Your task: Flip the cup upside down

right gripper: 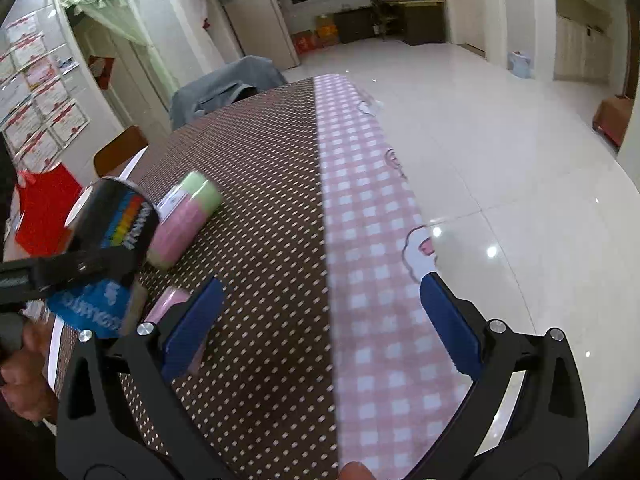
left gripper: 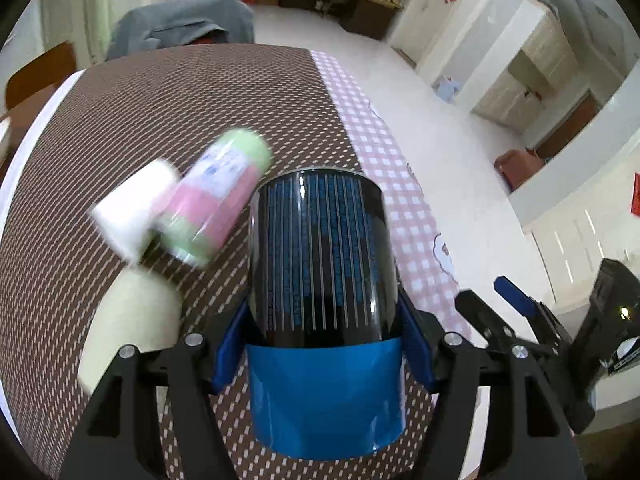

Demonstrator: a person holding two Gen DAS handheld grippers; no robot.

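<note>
Holding: my left gripper (left gripper: 324, 344) squeezes the black and blue cup (left gripper: 320, 280), lying sideways above the table (left gripper: 160, 100).
Right gripper (right gripper: 320, 320): wide open, holding nothing.
Pink-green cup (left gripper: 216, 200): at 10 o'clock.

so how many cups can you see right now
3, maybe more hidden. The black and blue cup is clamped in the left gripper; the pink and green cup and the white cup, both blurred, lie beside it on the table.

There is one black and blue cup (left gripper: 320, 280) and one pink and green cup (left gripper: 218, 196). Two grippers, one left (left gripper: 322, 344), one right (right gripper: 320, 328), and one table (right gripper: 272, 184).
</note>
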